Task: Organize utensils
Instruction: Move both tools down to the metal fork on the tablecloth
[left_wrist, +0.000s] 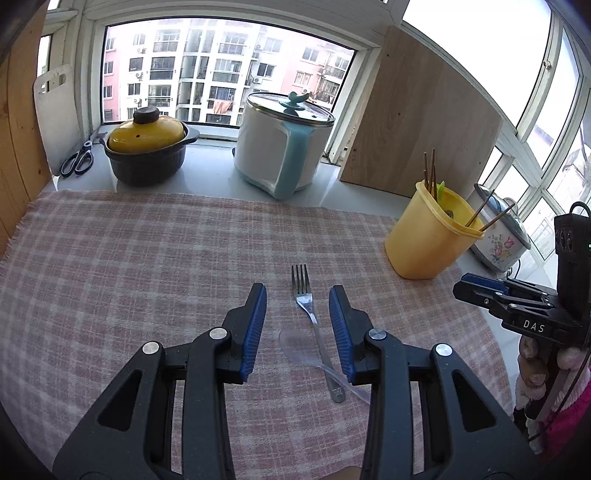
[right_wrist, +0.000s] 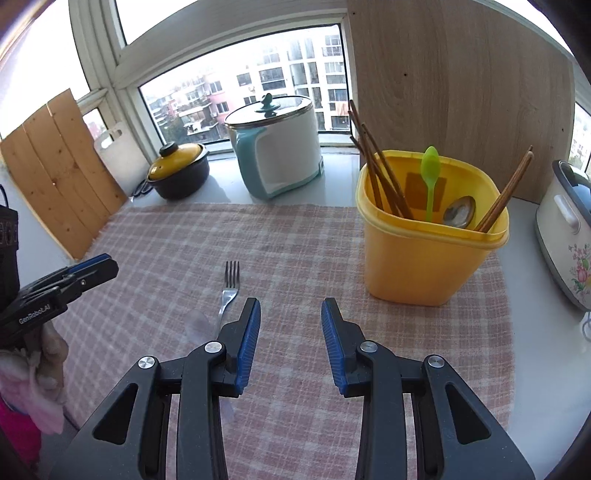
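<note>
A metal fork (left_wrist: 312, 317) lies on the pink checked cloth (left_wrist: 147, 258), tines away from me, crossing a clear plastic spoon (left_wrist: 299, 350). My left gripper (left_wrist: 297, 291) is open and hovers with the fork between its fingers. My right gripper (right_wrist: 290, 304) is open and empty above the cloth, right of the fork (right_wrist: 229, 288) and the clear spoon (right_wrist: 197, 326). A yellow utensil tub (right_wrist: 424, 251) at the right holds chopsticks (right_wrist: 376, 173), a green spoon (right_wrist: 430, 177) and a metal spoon (right_wrist: 460, 212). The tub also shows in the left wrist view (left_wrist: 428, 240).
On the sill behind stand a white and blue pot with glass lid (left_wrist: 284, 144), a black casserole with yellow lid (left_wrist: 147, 151) and scissors (left_wrist: 77, 158). A wooden board (left_wrist: 417, 122) leans behind the tub. A flowered rice cooker (right_wrist: 565, 229) sits at the far right.
</note>
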